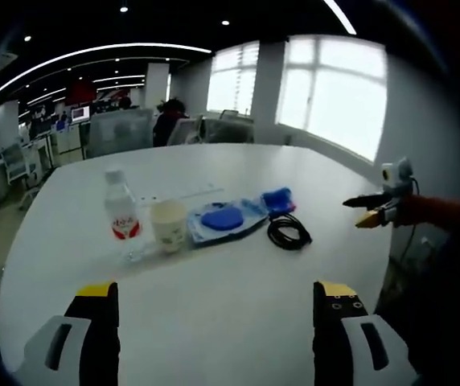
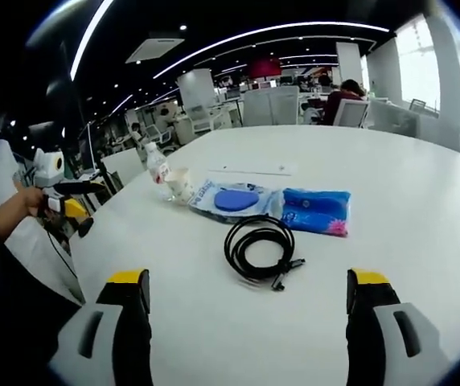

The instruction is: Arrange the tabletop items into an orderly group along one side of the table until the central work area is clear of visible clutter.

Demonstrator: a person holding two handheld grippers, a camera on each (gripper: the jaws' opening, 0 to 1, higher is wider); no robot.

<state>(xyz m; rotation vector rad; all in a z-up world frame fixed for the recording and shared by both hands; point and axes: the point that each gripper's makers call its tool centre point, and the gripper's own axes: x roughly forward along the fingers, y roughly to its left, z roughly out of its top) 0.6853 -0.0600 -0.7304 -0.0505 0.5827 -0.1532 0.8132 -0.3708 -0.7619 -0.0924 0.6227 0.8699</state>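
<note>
On the white table (image 1: pixel 214 273) a clear water bottle (image 1: pixel 121 213) with a red label stands beside a paper cup (image 1: pixel 169 225). To their right lie a blue round item in a clear bag (image 1: pixel 223 219), a blue packet (image 1: pixel 278 199) and a coiled black cable (image 1: pixel 288 232). My left gripper (image 1: pixel 215 288) is open over the near table edge with nothing in it. My right gripper (image 1: pixel 372 211) hovers off the table's right side. In the right gripper view, the right gripper (image 2: pixel 248 277) is open, facing the cable (image 2: pixel 258 249), packet (image 2: pixel 317 211), bagged item (image 2: pixel 234 199), cup (image 2: pixel 180 185) and bottle (image 2: pixel 158 169).
A thin white strip (image 2: pixel 254 169) lies on the table behind the items. The left gripper (image 2: pixel 65 197), held by a hand, sits past the table's left edge. Office chairs (image 2: pixel 351 112) and a seated person (image 2: pixel 342 95) are beyond the far edge.
</note>
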